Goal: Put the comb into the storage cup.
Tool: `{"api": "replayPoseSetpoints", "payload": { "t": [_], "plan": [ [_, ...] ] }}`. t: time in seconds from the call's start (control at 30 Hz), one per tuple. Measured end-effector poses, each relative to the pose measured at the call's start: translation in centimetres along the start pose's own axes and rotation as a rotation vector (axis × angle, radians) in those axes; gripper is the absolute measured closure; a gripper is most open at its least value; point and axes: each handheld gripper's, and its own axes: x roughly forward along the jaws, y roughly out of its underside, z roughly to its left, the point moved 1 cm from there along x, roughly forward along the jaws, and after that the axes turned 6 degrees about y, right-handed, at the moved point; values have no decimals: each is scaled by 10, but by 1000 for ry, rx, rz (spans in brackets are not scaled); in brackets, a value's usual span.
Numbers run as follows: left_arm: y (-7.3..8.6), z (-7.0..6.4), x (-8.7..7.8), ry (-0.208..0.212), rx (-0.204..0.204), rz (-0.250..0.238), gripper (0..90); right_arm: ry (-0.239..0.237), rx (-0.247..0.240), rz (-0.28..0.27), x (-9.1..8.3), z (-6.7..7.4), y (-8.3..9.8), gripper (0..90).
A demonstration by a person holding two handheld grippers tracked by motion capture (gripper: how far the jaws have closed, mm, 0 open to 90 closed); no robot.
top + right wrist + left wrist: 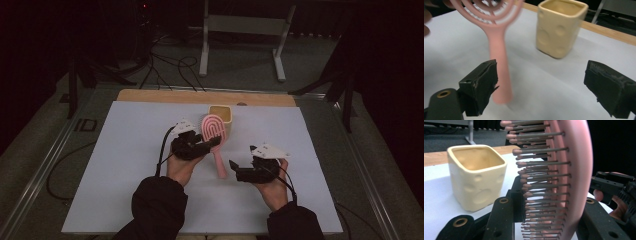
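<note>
A pink hairbrush [216, 131] stands out over the white sheet [125, 165], its head toward the back and its handle toward the person. My left gripper [212, 142] is shut on the brush head; in the left gripper view the bristled head [574, 170] sits between the jaws of that gripper [554, 205]. My right gripper [239, 170] stands open beside the handle's end. In the right gripper view the handle [499, 62] rises just by the left jaw of the gripper [544, 85], apart from the pads. A cream square cup [220, 114] stands upright just behind the brush.
The cup [476, 177] [560, 27] is near the sheet's far edge, where a strip of wooden tabletop [200, 96] shows. Beyond the table are a grey metal stand [240, 30] and loose cables [170, 65] on the floor. The right gripper [614, 187] shows at the left gripper view's right edge.
</note>
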Motion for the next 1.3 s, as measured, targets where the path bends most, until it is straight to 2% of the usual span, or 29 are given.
{"api": "replayPoseSetpoints", "payload": {
  "t": [0.33,0.5,0.57,0.63,0.8,0.9,1.3],
  "plan": [
    [-4,3,-6,-14,4,-12,646,20,53,-46,-17,-25,22,100],
    [-5,4,-7,-18,6,-14,646,24,63,-61,-21,-29,38,100],
    [-6,5,-8,-22,8,-18,646,43,69,-81,-25,-31,51,101],
    [-6,5,-9,-23,7,-22,646,46,80,-91,-27,-34,57,101],
    [-8,5,-12,-26,10,-31,646,28,86,-116,-30,-36,61,105],
    [-10,5,-15,-29,14,-38,646,39,72,-139,-31,-35,65,105],
    [-17,8,-20,-42,19,-56,646,73,83,-216,-36,-40,71,119]
  ]
}}
